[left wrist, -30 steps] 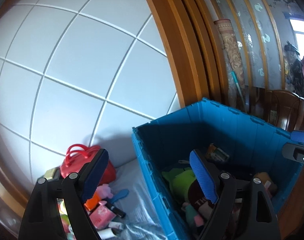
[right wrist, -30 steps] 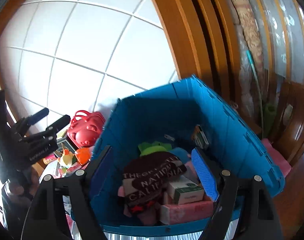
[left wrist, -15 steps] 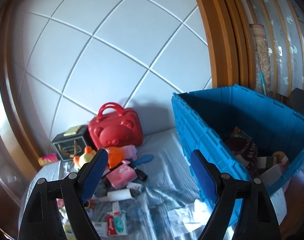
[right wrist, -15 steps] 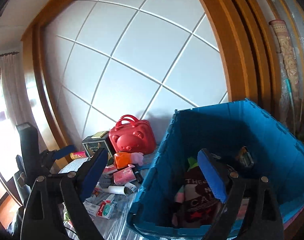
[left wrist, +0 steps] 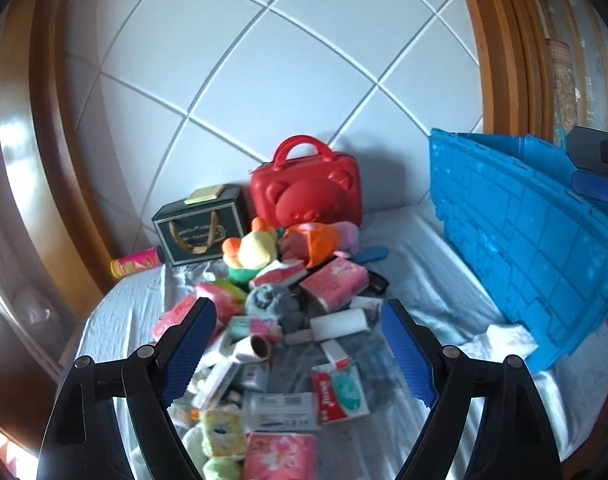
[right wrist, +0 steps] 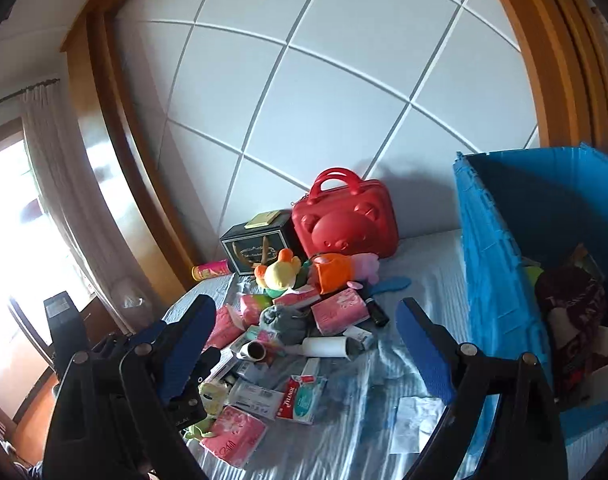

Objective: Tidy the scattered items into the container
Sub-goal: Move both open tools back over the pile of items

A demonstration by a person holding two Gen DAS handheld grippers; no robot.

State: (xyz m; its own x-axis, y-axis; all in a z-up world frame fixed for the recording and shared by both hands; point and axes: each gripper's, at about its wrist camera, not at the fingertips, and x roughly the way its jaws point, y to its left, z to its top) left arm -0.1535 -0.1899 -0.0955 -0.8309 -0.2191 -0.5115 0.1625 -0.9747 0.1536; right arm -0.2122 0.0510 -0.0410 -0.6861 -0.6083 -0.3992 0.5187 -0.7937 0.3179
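- The left gripper (left wrist: 298, 344) and right gripper (right wrist: 306, 344) both hover with fingers spread wide, grasping nothing.
- Scattered items — a glossy red case (left wrist: 307, 196) with a moulded bear face, a soft yellow plush (left wrist: 254, 249), a white roll (right wrist: 326, 347), three pink tissue packs — lie heaped on a wrinkled pale sheet (left wrist: 432, 280).
- The ribbed blue plastic crate (right wrist: 500, 300) stands at the right, already partly filled.
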